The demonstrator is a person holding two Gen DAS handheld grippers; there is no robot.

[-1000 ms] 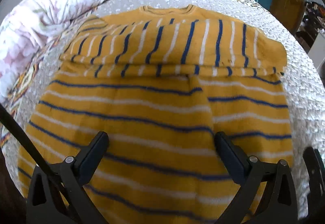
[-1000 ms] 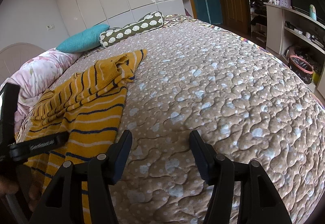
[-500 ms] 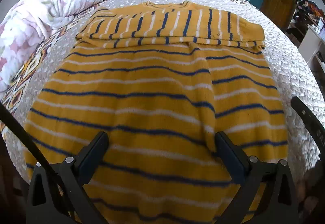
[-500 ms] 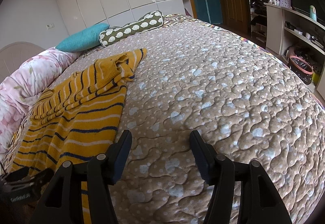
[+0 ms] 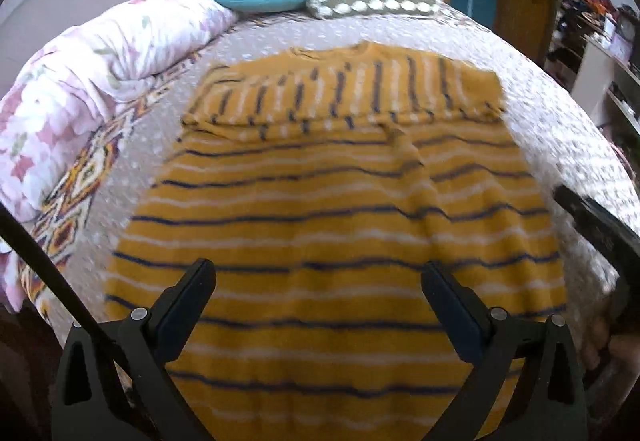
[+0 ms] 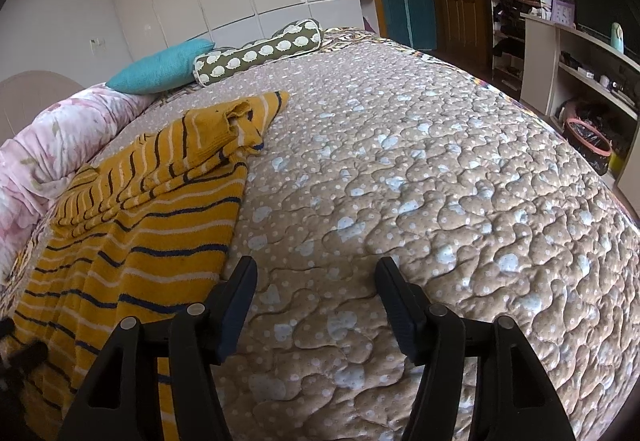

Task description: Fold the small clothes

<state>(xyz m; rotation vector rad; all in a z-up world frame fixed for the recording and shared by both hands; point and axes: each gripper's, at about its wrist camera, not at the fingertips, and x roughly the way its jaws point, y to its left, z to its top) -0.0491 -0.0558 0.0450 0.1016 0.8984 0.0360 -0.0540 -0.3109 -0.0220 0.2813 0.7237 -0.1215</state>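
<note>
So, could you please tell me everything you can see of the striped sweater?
The sweater is a mustard-yellow knit with thin navy and white stripes. It lies flat on the quilted bedspread, neckline toward the pillows, both sleeves folded across the chest. Its body is still unfolded, with a lengthwise crease. Neither gripper is holding it.

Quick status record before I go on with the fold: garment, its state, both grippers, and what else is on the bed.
garment: mustard striped sweater, lying on the quilted bedspread
fold state: sleeves folded across the chest, body not yet folded
left gripper: open, over the sweater's lower part, nothing between the jaws
right gripper: open, over bare bedspread beside the sweater's edge, holding nothing
also on bed: teal pillow, green patterned bolster, floral duvet
</note>
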